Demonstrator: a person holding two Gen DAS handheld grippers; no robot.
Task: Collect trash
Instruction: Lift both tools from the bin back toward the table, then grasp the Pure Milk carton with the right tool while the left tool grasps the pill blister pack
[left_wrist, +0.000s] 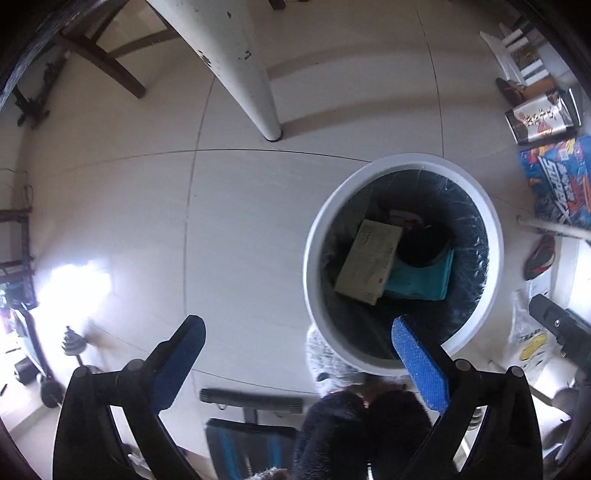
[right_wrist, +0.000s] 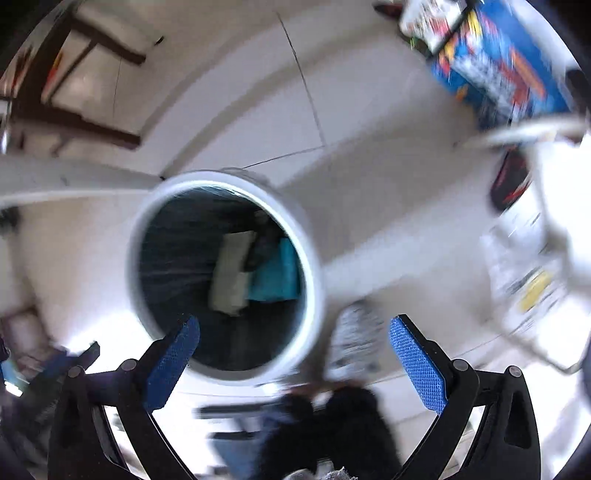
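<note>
In the lined bin (left_wrist: 314, 236) lie a beige box (left_wrist: 369, 266) and teal packet (left_wrist: 421, 277); both grippers' jaws gape empty

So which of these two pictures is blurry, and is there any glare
Right wrist view: motion-smeared throughout, the bin and the boxes soft. Left wrist view: sharp, but a blown-out glare patch on the floor at left.

I see pale floor tiles (left_wrist: 122, 229) with glare at eight o'clock, a white table leg (left_wrist: 240, 62) at twelve, a dark wooden frame (left_wrist: 107, 55) at eleven.
</note>
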